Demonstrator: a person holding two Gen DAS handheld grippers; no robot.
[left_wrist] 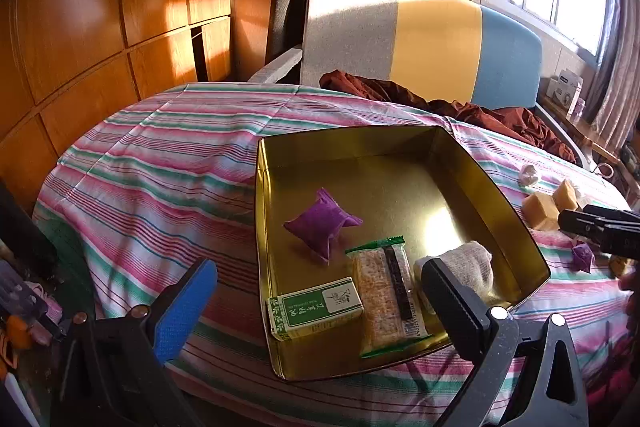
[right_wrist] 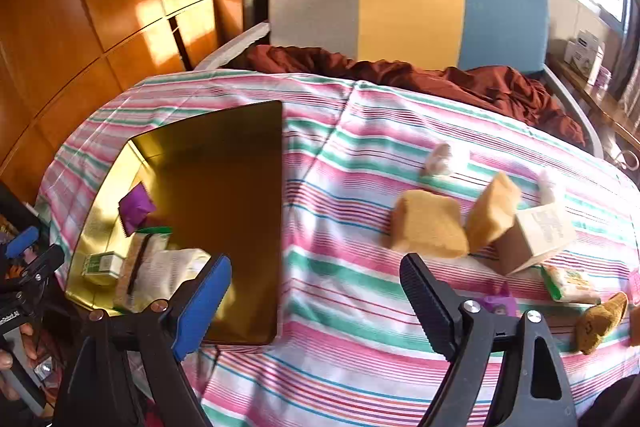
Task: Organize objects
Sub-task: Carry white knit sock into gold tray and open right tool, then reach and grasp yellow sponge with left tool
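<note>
- Four items I count in the gold tin [left_wrist: 500,195]: purple pouch [left_wrist: 320,223], green box [left_wrist: 316,307], cracker packet [left_wrist: 384,291], white bundle [left_wrist: 468,263].
- Left tool [left_wrist: 316,307] and right tool [right_wrist: 316,287]: both wide, holding nothing.

Left gripper [left_wrist: 318,291]: black plastic frame, two long fingers [left_wrist: 186,301]; one faced with a blue textured pad, the other with a black ribbed pad. Round silver rivets at the finger hinges, one copper-toned. Triangular cut-out in the black arm on the ribbed side.

Right gripper [right_wrist: 316,293]: same build; blue textured pad on one finger, black ribbed pad on the other, silver rivets, triangular cut-out, speckled matt black finish.
</note>
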